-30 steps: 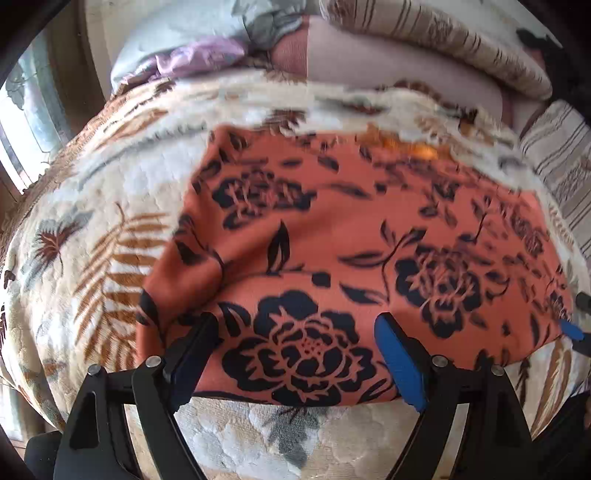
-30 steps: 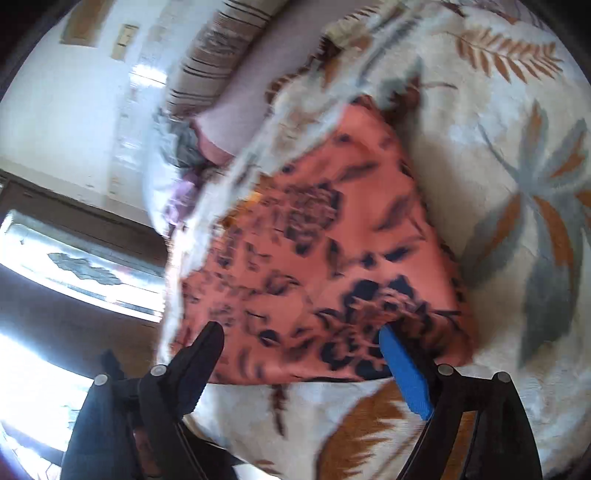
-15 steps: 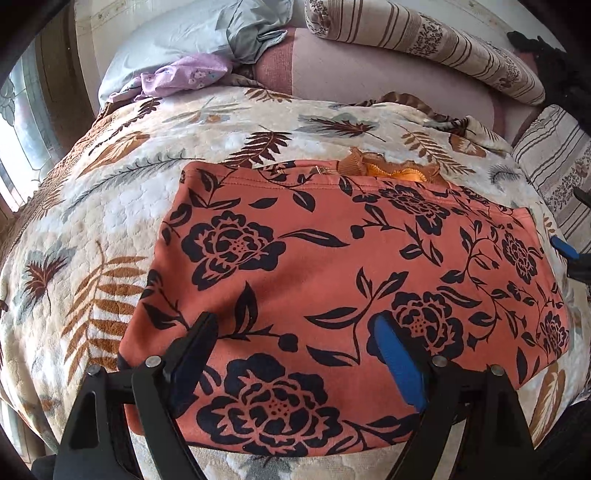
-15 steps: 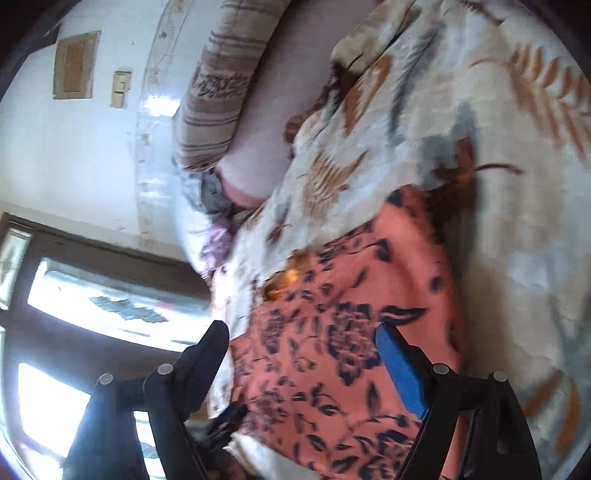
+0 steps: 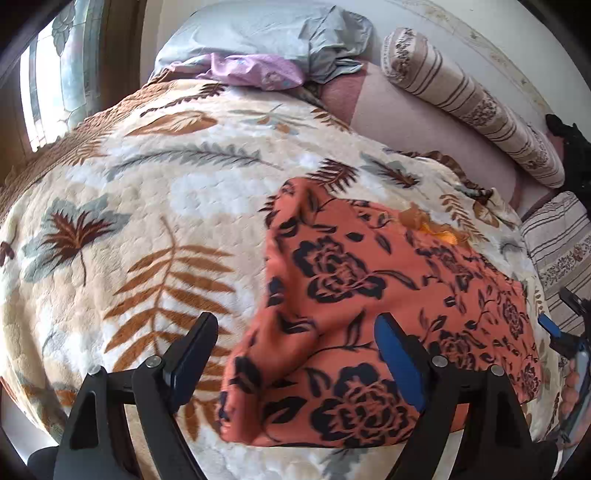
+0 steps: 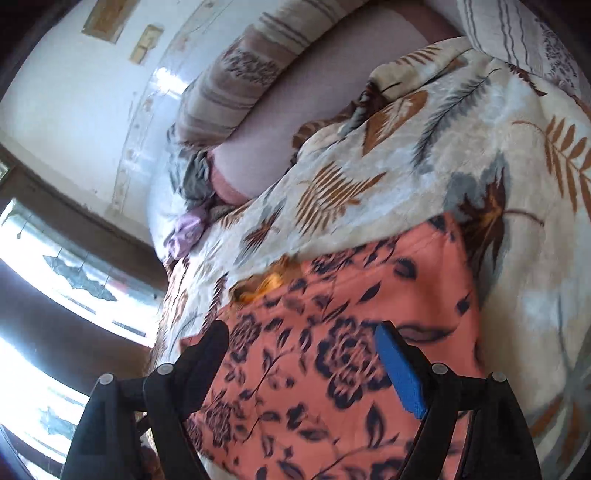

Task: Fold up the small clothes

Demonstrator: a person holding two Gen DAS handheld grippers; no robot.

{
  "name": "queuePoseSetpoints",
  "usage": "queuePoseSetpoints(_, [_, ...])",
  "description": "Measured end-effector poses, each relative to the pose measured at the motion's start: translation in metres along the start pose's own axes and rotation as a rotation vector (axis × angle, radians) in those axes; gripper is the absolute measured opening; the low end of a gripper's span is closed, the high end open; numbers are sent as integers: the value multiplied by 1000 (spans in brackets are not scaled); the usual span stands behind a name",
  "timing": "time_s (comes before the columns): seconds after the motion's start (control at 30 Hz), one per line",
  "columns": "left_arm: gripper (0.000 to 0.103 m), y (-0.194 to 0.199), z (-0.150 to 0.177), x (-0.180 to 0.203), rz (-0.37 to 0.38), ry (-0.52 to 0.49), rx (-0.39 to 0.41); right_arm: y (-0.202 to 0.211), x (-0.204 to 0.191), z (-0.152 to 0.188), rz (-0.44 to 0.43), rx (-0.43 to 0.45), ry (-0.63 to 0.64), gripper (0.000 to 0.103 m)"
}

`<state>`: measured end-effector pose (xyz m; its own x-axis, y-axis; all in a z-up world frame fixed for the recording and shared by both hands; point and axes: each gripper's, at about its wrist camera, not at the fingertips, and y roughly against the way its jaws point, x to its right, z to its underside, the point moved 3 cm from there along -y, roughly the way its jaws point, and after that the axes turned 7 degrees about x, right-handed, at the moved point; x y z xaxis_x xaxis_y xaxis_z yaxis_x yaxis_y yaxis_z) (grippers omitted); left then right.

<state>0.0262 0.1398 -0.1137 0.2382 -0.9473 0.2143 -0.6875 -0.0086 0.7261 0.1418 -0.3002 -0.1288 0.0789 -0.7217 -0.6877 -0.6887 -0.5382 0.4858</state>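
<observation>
Orange flowered garment lying flat on the bed, both sets of jaws wide apart above it and gripping nothing.

The bed's leaf-print blanket [image 5: 155, 206] fills most of both views, with striped pillows [image 5: 476, 107] and a grey pillow [image 5: 258, 33] far beyond the jaws. The orange garment [image 5: 362, 306] with black roses lies spread on the blanket; its near left corner sits between the left gripper [image 5: 293, 354] jaws, untouched. In the right wrist view the garment [image 6: 332, 350] runs under and ahead of the right gripper [image 6: 303, 365], whose jaws also hold nothing. A small yellow-orange scrap [image 5: 436, 229] peeks out at the garment's far edge.
</observation>
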Motion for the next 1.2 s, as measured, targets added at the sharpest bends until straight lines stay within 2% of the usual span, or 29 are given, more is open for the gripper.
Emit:
queuePoseSetpoints(0.07, [87, -26, 16, -20, -134, -40, -122, 0, -9, 32, -38, -71, 11, 84])
queuePoseSetpoints(0.1, [87, -25, 17, -24, -111, -26, -112, -5, -8, 47, -24, -116, 23, 84])
queuePoseSetpoints(0.17, [87, -11, 7, -23, -95, -3, -79, -13, 3, 71, 87, -180, 23, 84])
queuePoseSetpoints(0.3, [87, 3, -28, -6, 1, -75, -7, 13, -18, 91, 53, -123, 85, 84])
queuePoseSetpoints(0.4, [87, -22, -53, -3, 2, -80, -38, 24, -29, 99, 56, -105, 118, 84])
queuePoseSetpoints(0.43, [87, -35, -61, -1, 28, -73, -63, 26, -29, 101, 55, -101, 117, 84])
queuePoseSetpoints(0.5, [87, -57, -75, 1, 52, -32, -108, 27, -26, 104, 49, -96, 99, 84])
queuePoseSetpoints(0.57, [86, -79, -87, 1, 39, -1, -147, 25, -23, 105, 47, -91, 79, 84])
queuePoseSetpoints(0.6, [82, -89, -91, 1, 34, 11, -158, 24, -20, 105, 48, -89, 69, 84])
queuePoseSetpoints(0.67, [39, -104, -95, 2, 55, 24, -200, 21, -16, 107, 46, -85, 53, 84])
queuePoseSetpoints(0.7, [8, -112, -95, 3, 63, 22, -236, 20, -13, 107, 46, -81, 48, 84])
queuePoseSetpoints(0.77, [8, -113, -98, 7, 68, -7, -209, 19, -9, 105, 51, -77, 44, 84])
queuePoseSetpoints(0.9, [6, -88, -114, 15, 86, -86, -25, 19, -6, 102, 51, -65, 43, 84])
queuePoseSetpoints(0.93, [6, -91, -114, 15, 80, -104, -14, 19, -5, 102, 49, -65, 43, 84])
queuePoseSetpoints(1.0, [7, -119, -102, 12, 25, -143, -112, 17, -5, 103, 49, -68, 48, 84])
queuePoseSetpoints(1.03, [10, -128, -96, 10, 8, -152, -127, 16, -6, 102, 50, -72, 48, 84])
queuePoseSetpoints(1.13, [11, -116, -95, 11, 3, -171, -80, 18, -11, 92, 28, -60, 33, 84])
queuePoseSetpoints(1.2, [16, -105, -98, 11, -24, -178, -64, 19, -15, 74, 17, -29, 36, 84])
